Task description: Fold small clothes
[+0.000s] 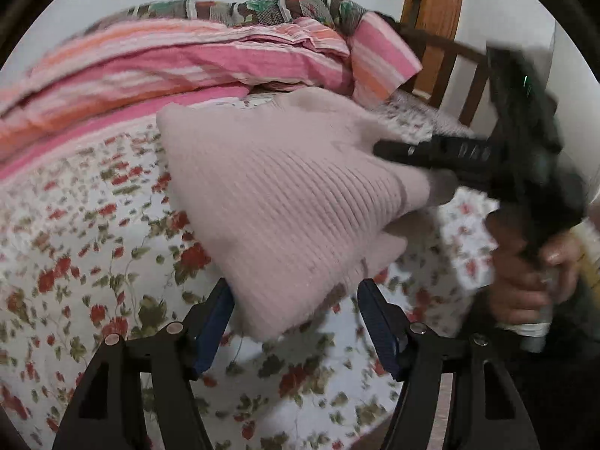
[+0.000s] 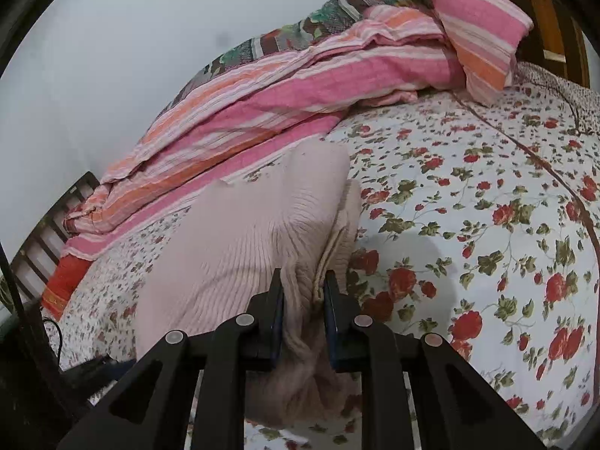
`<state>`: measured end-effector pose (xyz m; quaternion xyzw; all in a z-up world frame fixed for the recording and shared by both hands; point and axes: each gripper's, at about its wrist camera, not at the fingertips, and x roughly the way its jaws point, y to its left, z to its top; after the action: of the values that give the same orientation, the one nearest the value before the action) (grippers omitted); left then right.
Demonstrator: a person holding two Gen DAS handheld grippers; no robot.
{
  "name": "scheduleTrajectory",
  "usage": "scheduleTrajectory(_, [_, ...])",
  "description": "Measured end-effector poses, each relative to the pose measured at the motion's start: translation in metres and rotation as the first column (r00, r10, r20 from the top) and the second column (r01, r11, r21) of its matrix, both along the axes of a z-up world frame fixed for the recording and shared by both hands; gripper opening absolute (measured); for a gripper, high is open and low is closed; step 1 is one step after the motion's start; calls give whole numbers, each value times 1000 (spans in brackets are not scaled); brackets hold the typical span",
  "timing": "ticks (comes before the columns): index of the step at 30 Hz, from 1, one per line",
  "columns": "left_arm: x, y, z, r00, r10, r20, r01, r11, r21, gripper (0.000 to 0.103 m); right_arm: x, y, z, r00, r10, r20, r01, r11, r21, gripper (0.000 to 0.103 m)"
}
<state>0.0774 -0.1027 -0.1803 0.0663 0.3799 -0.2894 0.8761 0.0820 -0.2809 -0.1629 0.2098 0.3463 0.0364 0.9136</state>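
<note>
Your right gripper (image 2: 303, 292) had clamped a bunched edge of the pale pink knit garment (image 1: 285, 202), lifting it over the floral bedsheet (image 2: 468, 206) near the striped quilt (image 2: 285, 86). Your left gripper (image 1: 296, 292) stood open, the garment's lower edge between its fingers, unpinched.

Left wrist cam looks fwd and down along its fingers (image 1: 294, 322), close over the sweater (image 1: 285, 195), facing the wall and door (image 1: 431, 11). Right wrist cam sits right up against the sweater (image 2: 240, 240), angled down across the bed (image 2: 468, 195). Both share sweater, bed (image 1: 75, 232), striped quilt (image 1: 168, 63) (image 2: 262, 97).
</note>
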Motion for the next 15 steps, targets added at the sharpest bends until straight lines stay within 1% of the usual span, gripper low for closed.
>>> scheduleTrajectory(1, [2, -9, -2, 999, 27, 21, -28, 998, 48, 66, 2, 0, 1, 1000, 1, -2, -1, 1000, 2, 18])
scheduleTrajectory(2, [3, -13, -3, 998, 44, 35, -47, 996, 75, 65, 3, 0, 3, 1000, 4, -2, -4, 1000, 9, 18])
scheduleTrajectory(3, [4, -14, -2, 997, 60, 52, -64, 994, 85, 53, 3, -2, 5, 1000, 11, 1, -11, 1000, 23, 17])
scheduleTrajectory(4, [3, -11, 2, 994, 77, 71, -82, 994, 72, 41, 1, -4, 10, 1000, 18, 20, -19, 999, 42, 17])
scheduleTrajectory(5, [3, -1, 8, 990, 103, 93, -107, 993, 49, 27, -5, -8, 15, 998, 21, 60, -25, 998, 61, 16])
scheduleTrajectory(6, [5, 12, 13, 991, 102, 84, -103, 995, 5, 24, -11, -11, 20, 995, 17, 95, -23, 998, 60, 15])
scheduleTrajectory(7, [6, 26, 14, 992, 104, 66, -101, 994, -47, 23, -14, -12, 21, 994, 17, 105, -23, 999, 48, 15])
scheduleTrajectory(8, [8, 37, 12, 994, 107, 31, -105, 992, -73, 22, -14, -11, 18, 996, 19, 91, -21, 999, 26, 15])
scheduleTrajectory(9, [11, 39, 9, 995, 103, 11, -102, 993, -65, 21, -10, -8, 8, 999, 32, 42, -32, 999, 3, 15])
scheduleTrajectory(11, [9, 36, 2, 995, 95, -7, -95, 995, -42, 21, -8, -1, -6, 1000, 29, -4, -29, 999, -30, 15])
scheduleTrajectory(13, [2, 35, 2, 997, 82, -5, -82, 996, -31, 25, -11, -1, -5, 1000, 21, 7, -21, 999, -43, 16])
scheduleTrajectory(15, [-7, 44, 7, 997, 79, -15, -80, 996, -49, 28, -15, -2, 4, 1000, 19, 13, -19, 999, -42, 23])
